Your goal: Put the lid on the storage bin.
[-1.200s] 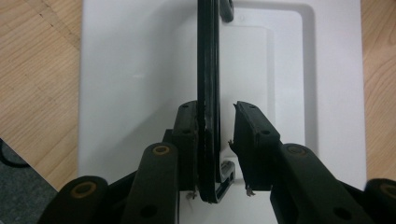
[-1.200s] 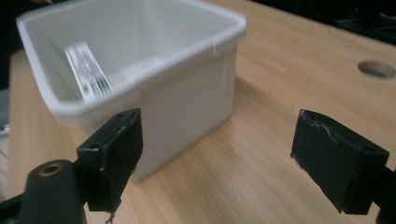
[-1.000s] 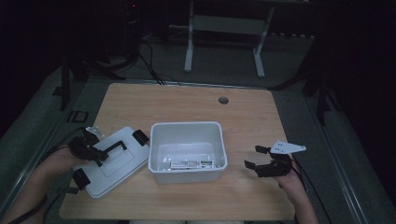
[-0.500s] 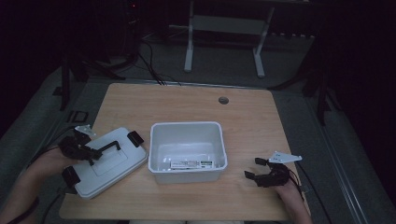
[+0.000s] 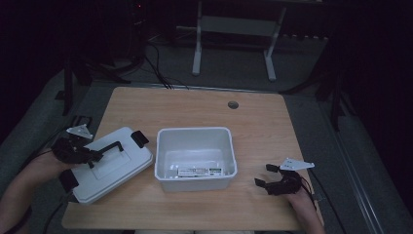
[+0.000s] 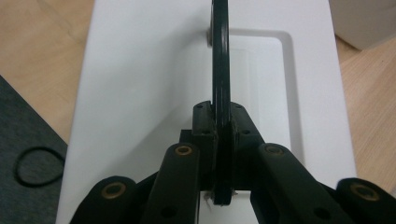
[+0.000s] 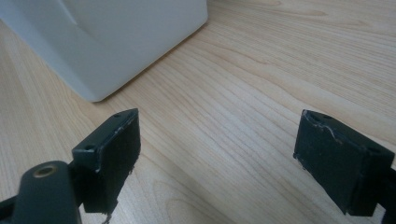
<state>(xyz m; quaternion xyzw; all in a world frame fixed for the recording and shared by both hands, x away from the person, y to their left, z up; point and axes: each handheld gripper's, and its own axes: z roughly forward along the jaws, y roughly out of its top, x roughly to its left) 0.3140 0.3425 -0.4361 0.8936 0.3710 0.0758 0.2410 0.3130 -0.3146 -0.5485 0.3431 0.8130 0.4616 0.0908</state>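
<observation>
The left gripper (image 5: pixel 92 157) is clamping the thin black handle (image 6: pixel 220 70) of the flat white plastic lid (image 5: pixel 109 163); in the left gripper view its jaws are pressing tight on either side of the handle, which is running straight ahead of them down the lid's recessed middle. The lid is lying under and ahead of that gripper on the pale wooden table (image 5: pixel 195 107), tilted in plan, one corner close beside the open white plastic bin (image 5: pixel 196 157) (whether they are touching I cannot tell). The right gripper (image 5: pixel 271 176) is hovering low over bare wood with its jaws spread wide and holding nothing; in the right gripper view the bin's wall (image 7: pixel 121 37) is standing ahead and to the left of the jaws, apart from them.

Judging by this, the step in hand is carrying the lid by its handle, either toward or away from the bin. If it is going on, the next move is calling for lifting it level, squaring it with the rim, and lowering it evenly, the free gripper perhaps steadying the bin.
</observation>
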